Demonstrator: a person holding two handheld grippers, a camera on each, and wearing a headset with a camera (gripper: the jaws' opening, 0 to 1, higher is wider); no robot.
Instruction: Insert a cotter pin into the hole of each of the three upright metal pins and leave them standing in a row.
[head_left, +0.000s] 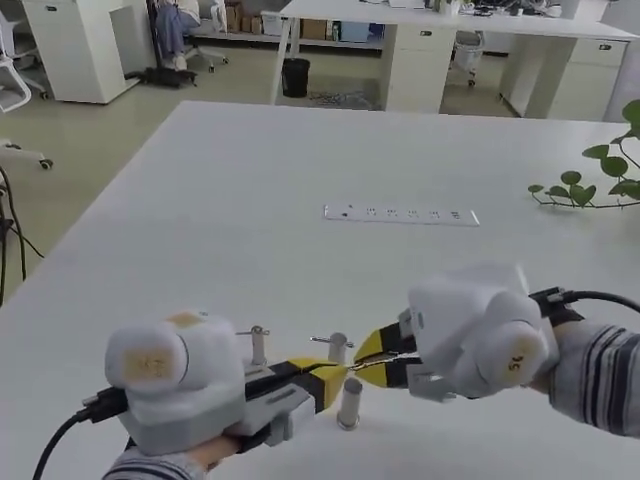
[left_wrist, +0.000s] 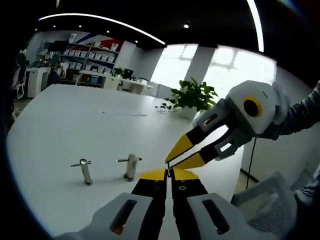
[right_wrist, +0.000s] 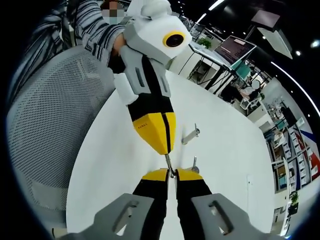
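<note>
Though faint in head view, cotter pin (right_wrist: 170, 164) crisp in gripper views.

- left gripper (head_left: 338, 376), lower left of the head view: white housing with a pale yellow patch, black fingers ending in yellow tips, black cable.
- right gripper (head_left: 368, 358), lower right: white housing, black fingers with yellow tips.
- cotter pin (right_wrist: 170, 163): thin, grey metal.
- metal pins (head_left: 338, 348): all three silver-grey.
- table (head_left: 250, 200): plain white.
- power strip (head_left: 400, 214), centre of the frame: white with small dark marks.
- plant (head_left: 600, 180), right edge: green leaves.
- sleeve (head_left: 600, 375), lower right corner: grey with darker stripes.
- bin (head_left: 295, 77), top of the frame: black.
- chair (right_wrist: 55, 115), left of the right gripper view: grey mesh.
</note>
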